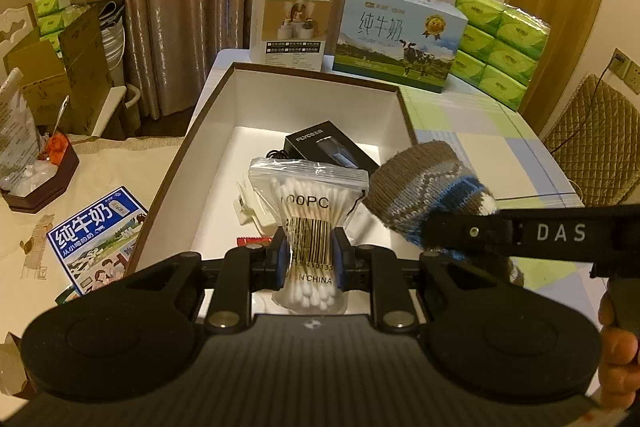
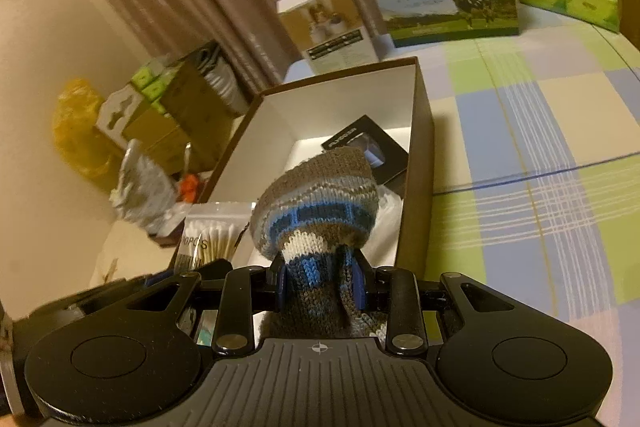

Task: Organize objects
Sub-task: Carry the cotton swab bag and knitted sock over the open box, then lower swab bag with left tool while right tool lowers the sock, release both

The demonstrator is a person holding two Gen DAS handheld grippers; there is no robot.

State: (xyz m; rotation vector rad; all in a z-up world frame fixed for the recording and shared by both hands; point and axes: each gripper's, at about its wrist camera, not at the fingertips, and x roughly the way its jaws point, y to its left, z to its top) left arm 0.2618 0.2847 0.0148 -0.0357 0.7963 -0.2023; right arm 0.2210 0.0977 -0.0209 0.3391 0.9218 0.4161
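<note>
My left gripper [image 1: 310,259] is shut on a clear zip bag of cotton swabs [image 1: 308,203] and holds it above the near end of an open brown box with a white inside [image 1: 320,95]. My right gripper [image 2: 320,283] is shut on a knitted brown, grey and blue sock [image 2: 316,211] and holds it over the same box [image 2: 420,163]. The sock [image 1: 428,187] hangs just right of the swab bag [image 2: 208,235]. In the box lie a black product box [image 1: 332,147], a small white piece [image 1: 248,207] and a red wrapper [image 1: 254,241].
At the table's far end stand a white carton [image 1: 292,23], a milk carton case [image 1: 396,35] and stacked green tissue packs [image 1: 500,47]. A checked tablecloth [image 2: 540,167] covers the table on the right. A milk leaflet [image 1: 96,239] and a dark tray [image 1: 40,171] lie to the left.
</note>
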